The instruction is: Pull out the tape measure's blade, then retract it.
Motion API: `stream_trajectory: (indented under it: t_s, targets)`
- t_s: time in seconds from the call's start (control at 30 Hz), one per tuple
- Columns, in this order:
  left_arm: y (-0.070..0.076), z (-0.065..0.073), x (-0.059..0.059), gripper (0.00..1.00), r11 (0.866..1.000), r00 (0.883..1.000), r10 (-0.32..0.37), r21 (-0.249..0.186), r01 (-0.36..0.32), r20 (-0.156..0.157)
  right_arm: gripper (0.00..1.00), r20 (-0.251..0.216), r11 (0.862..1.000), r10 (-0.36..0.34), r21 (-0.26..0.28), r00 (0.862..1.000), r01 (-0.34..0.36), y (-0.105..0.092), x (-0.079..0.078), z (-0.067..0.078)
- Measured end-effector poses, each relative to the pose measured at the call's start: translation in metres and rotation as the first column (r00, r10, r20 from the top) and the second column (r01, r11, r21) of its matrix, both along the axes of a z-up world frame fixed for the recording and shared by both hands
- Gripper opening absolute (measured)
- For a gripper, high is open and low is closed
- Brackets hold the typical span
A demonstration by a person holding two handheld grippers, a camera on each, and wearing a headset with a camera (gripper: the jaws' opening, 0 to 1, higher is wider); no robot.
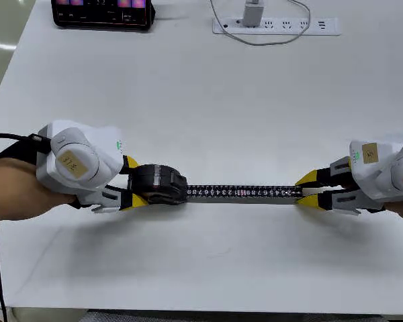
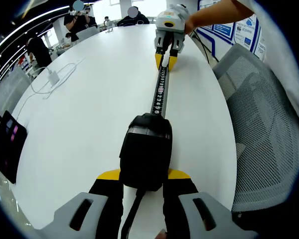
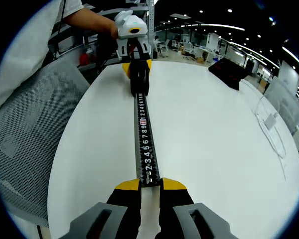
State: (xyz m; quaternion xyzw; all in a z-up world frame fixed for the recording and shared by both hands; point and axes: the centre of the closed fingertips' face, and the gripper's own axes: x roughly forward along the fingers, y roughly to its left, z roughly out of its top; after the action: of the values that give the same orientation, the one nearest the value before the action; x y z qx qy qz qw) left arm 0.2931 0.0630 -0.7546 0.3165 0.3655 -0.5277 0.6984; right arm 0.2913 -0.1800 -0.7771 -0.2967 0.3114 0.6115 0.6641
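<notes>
Pull-out looks complete; retraction due.
We find left claw point(image 1: 136, 181) clamping tape measure point(image 1: 158, 184), right claw point(image 1: 307, 190) pinching blade point(image 1: 245, 192) tip; guide it back slowly.

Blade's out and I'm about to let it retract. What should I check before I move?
1. Left gripper shut on the case: ok.
2. Right gripper shut on the tip of the blade: ok.
3. Blade straight and untwisted between the two grippers, numbers up: ok.
4. Power strip and its cable well away from the blade's line: ok.
5. Blade lock released: cannot tell, since its position isn't readable on the case.
</notes>
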Motion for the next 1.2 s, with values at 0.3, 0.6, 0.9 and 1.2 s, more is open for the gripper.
stream_trajectory:
  t_s: [0.3, 0.6, 0.9, 1.2]
  targets:
    - [0.0, -0.001, 0.0, 0.25, 1.0, 1.0, -0.001, 0.001, 0.001, 0.001, 0.09, 0.005, 1.0, 0.002, -0.014, 1.0, -0.002, -0.006, 0.001, 0.001]
    - [0.001, -0.001, 0.0, 0.25, 1.0, 1.0, -0.002, 0.002, 0.002, 0.0, 0.09, 0.003, 1.0, 0.001, -0.03, 1.0, -0.001, -0.015, 0.001, 0.002]
    - [0.001, -0.001, 0.0, 0.25, 1.0, 1.0, -0.001, 0.004, 0.001, 0.001, 0.09, 0.004, 0.999, -0.002, -0.046, 1.0, 0.003, -0.025, 0.002, 0.003]
    - [0.0, -0.001, 0.0, 0.25, 1.0, 1.0, -0.002, 0.004, 0.002, 0.003, 0.09, -0.001, 0.998, -0.001, -0.069, 1.0, 0.001, -0.033, 0.001, 0.002]
